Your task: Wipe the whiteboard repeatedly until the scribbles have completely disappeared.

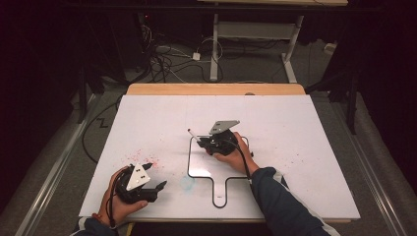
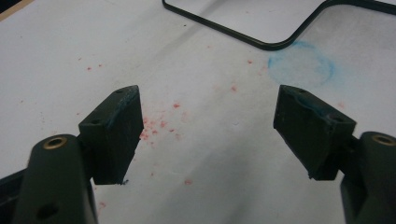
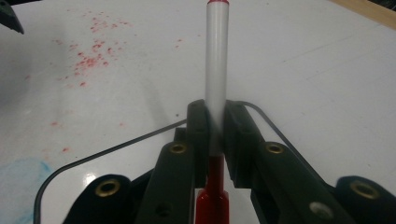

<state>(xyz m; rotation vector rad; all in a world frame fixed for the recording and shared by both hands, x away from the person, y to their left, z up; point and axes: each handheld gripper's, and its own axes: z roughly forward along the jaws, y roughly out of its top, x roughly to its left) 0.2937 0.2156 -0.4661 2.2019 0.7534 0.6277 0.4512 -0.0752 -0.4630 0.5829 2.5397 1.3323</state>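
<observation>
Close to the person, the left hand [image 1: 114, 204] holds the left gripper [image 1: 158, 188] low over the near left part of the white table [image 1: 305, 147]. Its two black jaws are wide apart and nothing is between them. Little red specks [image 2: 154, 128] dot the table just past the jaws, and a faint blue smudge [image 2: 302, 65] sits a bit farther on.

A little farther away, the right hand [image 1: 233, 152] holds the right gripper [image 1: 200, 141] over a small white board with a thin black rim [image 1: 190, 162]. Its jaws are squeezed tight on a marker pen [image 3: 216, 65]. The pen is white with a red end, and it sticks out past the jaws, pointing away and to the left.

Far back, past the wooden edge [image 1: 216, 89] of the table, cables [image 1: 162, 56] lie on the dark floor by white table legs [image 1: 214, 49].
</observation>
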